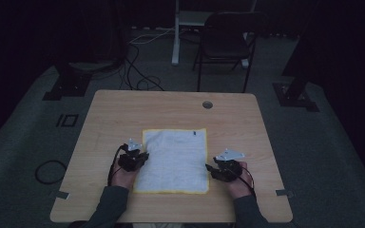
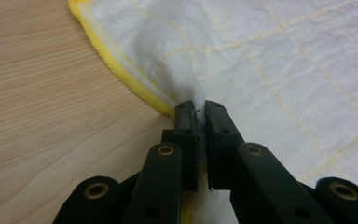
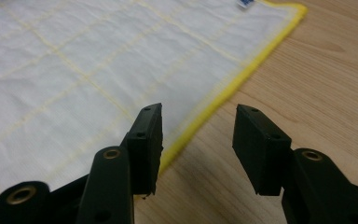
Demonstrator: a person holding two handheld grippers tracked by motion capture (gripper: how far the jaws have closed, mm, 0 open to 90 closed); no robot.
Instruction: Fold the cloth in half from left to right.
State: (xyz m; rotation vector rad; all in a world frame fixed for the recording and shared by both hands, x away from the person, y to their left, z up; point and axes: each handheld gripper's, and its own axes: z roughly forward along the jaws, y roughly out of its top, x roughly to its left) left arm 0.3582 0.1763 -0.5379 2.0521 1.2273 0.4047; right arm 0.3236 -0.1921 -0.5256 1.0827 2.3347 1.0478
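The left gripper (image 2: 199,114) is clenched on a pinched fold of the white cloth (image 2: 270,56) at lower centre of the frame; the right gripper (image 3: 198,140) stands released over the cloth's yellow edge on the tabletop (image 3: 317,84).

Right gripper (image 3: 198,140) fingers apart, straddling yellow hem of white cloth (image 3: 74,70) on wooden table (image 3: 317,70).

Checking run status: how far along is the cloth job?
Early. Done: the left gripper has pinched the left edge of the white cloth, fabric bunched between its jaws. In hand: the right gripper stands open astride the cloth's right yellow edge, nothing pressed yet. Left: closing the right grip, then any lifting or folding; the cloth lies flat on the table.
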